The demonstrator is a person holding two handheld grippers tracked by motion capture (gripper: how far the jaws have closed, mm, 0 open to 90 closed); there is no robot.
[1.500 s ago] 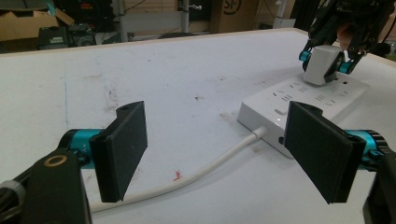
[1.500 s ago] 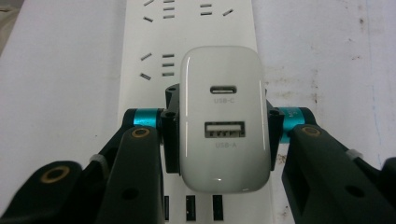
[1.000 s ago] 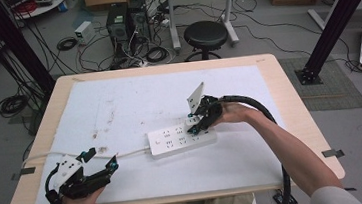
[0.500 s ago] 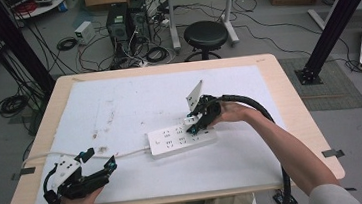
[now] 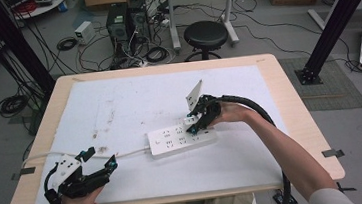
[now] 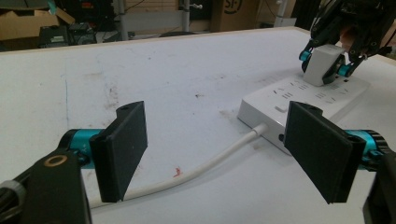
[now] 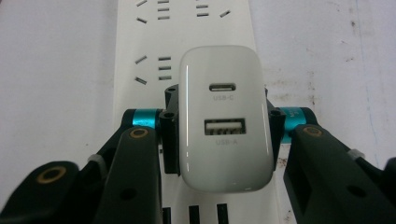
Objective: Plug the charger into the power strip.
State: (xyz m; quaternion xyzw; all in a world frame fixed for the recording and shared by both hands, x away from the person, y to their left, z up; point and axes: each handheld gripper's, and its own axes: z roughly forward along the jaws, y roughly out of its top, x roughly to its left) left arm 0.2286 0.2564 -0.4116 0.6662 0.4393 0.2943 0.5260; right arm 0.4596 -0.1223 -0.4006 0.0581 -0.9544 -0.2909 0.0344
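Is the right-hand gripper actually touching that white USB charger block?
Touching. In the right gripper view, the right gripper has a black jaw pressed against each side of the white USB charger block.

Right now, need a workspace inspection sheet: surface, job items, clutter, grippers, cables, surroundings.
Surface: white mat with dark smudges on a light wooden table.
Job's things: white rectangular power strip lying flat; white USB charger block with USB-C and USB-A ports, held over the strip.
Clutter: nothing seen.
Grippers: right gripper shut on the charger; left gripper open, jaws apart above the mat, holding nothing.
Cables: the strip's white cord runs left across the mat.
Surroundings: black round stool, computer towers and loose floor cables beyond the table.
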